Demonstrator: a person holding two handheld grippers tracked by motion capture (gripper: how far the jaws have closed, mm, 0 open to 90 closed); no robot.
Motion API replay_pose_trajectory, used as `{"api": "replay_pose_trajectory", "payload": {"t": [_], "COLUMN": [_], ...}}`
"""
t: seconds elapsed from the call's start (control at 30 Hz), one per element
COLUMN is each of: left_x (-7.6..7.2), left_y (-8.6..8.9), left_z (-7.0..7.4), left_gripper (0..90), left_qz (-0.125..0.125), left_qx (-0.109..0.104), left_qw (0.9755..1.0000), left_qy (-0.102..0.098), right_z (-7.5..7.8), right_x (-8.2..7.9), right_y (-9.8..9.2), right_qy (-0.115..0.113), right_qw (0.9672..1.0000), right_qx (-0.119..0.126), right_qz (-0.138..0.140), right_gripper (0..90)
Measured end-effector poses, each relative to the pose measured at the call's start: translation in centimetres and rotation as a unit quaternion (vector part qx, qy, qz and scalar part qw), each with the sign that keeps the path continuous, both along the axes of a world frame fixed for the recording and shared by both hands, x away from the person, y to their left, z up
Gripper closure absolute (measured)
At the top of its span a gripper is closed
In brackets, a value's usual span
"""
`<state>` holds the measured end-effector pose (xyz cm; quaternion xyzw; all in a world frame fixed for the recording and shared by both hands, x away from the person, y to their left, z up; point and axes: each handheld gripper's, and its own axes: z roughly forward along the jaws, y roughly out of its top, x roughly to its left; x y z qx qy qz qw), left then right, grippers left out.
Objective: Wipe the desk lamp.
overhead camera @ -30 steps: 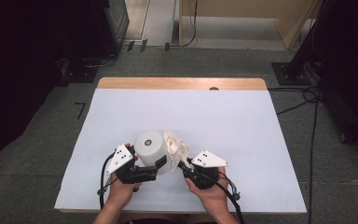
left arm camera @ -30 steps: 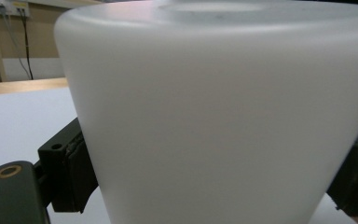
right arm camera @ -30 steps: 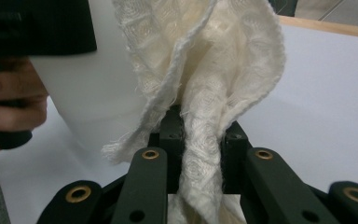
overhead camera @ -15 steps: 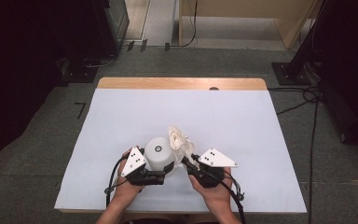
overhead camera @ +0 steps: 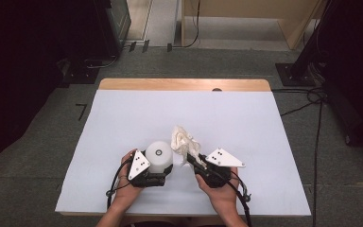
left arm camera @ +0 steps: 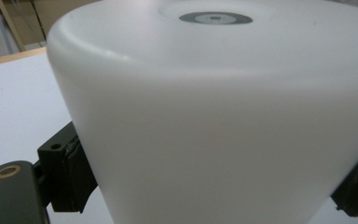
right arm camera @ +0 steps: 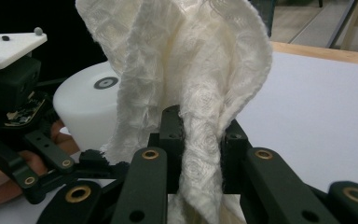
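Black left claw (overhead camera: 163, 178) and right claw (overhead camera: 192, 160), grey three-cornered plates, brass-ringed screw holes, trailing cables.

Even overhead light, dark surroundings, soft shadows; both gripper views blur up close.

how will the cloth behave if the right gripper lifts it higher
Probably floppy: the cloth folds and droops around the right gripper pinching it. Likely light, since thin lacy fabric stands up loosely above the jaws. It may brush the white cup beside it.
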<state>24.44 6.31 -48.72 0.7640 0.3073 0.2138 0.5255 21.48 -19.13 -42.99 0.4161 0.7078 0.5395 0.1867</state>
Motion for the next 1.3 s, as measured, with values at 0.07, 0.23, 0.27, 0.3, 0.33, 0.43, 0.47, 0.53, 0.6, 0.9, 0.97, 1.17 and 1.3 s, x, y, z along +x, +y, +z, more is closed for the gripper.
{"api": "replay_pose_trajectory", "payload": {"t": [0.07,0.23,0.27,0.3,0.33,0.43,0.47,0.53,0.6,0.9,0.97,1.17,1.3], "left_x": [-0.2,-1.2,-1.5,-1.7,-1.7,-2.0,-2.0,-2.0,-1.9,-2.3,-2.3,-1.9,-1.4], "left_y": [0.0,-0.9,-1.3,-1.8,-1.8,-2.9,-2.8,-2.5,-2.4,-2.3,-2.0,-0.7,0.5], "left_z": [0.0,0.6,0.6,0.5,0.5,0.1,0.2,0.3,0.4,2.7,3.1,4.2,4.7], "left_gripper": [8.0,0.9,0.8,0.9,0.9,4.0,6.3,8.0,8.1,8.3,8.3,8.3,8.4], "left_qz": [0.007,0.079,0.095,0.109,0.109,0.149,0.151,0.146,0.137,0.023,0.010,0.015,0.017], "left_qx": [0.002,-0.017,-0.012,0.003,0.003,0.020,0.019,0.019,0.022,-0.035,-0.049,-0.085,-0.114], "left_qw": [1.0000,0.9966,0.9953,0.9939,0.9939,0.9886,0.9883,0.9890,0.9902,0.9989,0.9986,0.9962,0.9931], "left_qy": [-0.002,0.019,0.019,0.016,0.016,0.011,0.010,0.014,0.018,0.020,0.017,0.015,0.023], "right_z": [0.0,-0.1,-0.2,-0.2,-0.2,-0.3,-0.3,-0.3,-0.3,-0.6,-0.6,-1.3,-1.8], "right_x": [0.1,0.1,0.1,0.1,0.1,0.2,0.2,0.2,0.1,-0.2,-0.3,-0.2,-0.1], "right_y": [-0.2,-0.3,-0.3,-0.3,-0.2,-0.2,-0.2,-0.1,-0.1,0.9,0.9,1.3,1.8], "right_qy": [0.000,0.003,0.001,0.000,0.002,0.002,0.003,0.003,0.004,-0.010,-0.010,0.004,0.015], "right_qw": [1.0000,1.0000,1.0000,1.0000,1.0000,1.0000,1.0000,1.0000,1.0000,0.9996,0.9997,0.9996,0.9991], "right_qx": [0.000,0.002,0.001,-0.001,0.000,-0.001,-0.001,-0.001,-0.001,-0.010,-0.007,-0.013,-0.020], "right_qz": [-0.001,-0.003,-0.002,-0.001,0.000,0.000,0.000,-0.001,0.000,0.023,0.023,0.026,0.035], "right_gripper": [76.6,76.5,76.5,76.5,76.5,76.5,76.5,76.5,76.5,76.5,76.5,76.5,76.5]}}
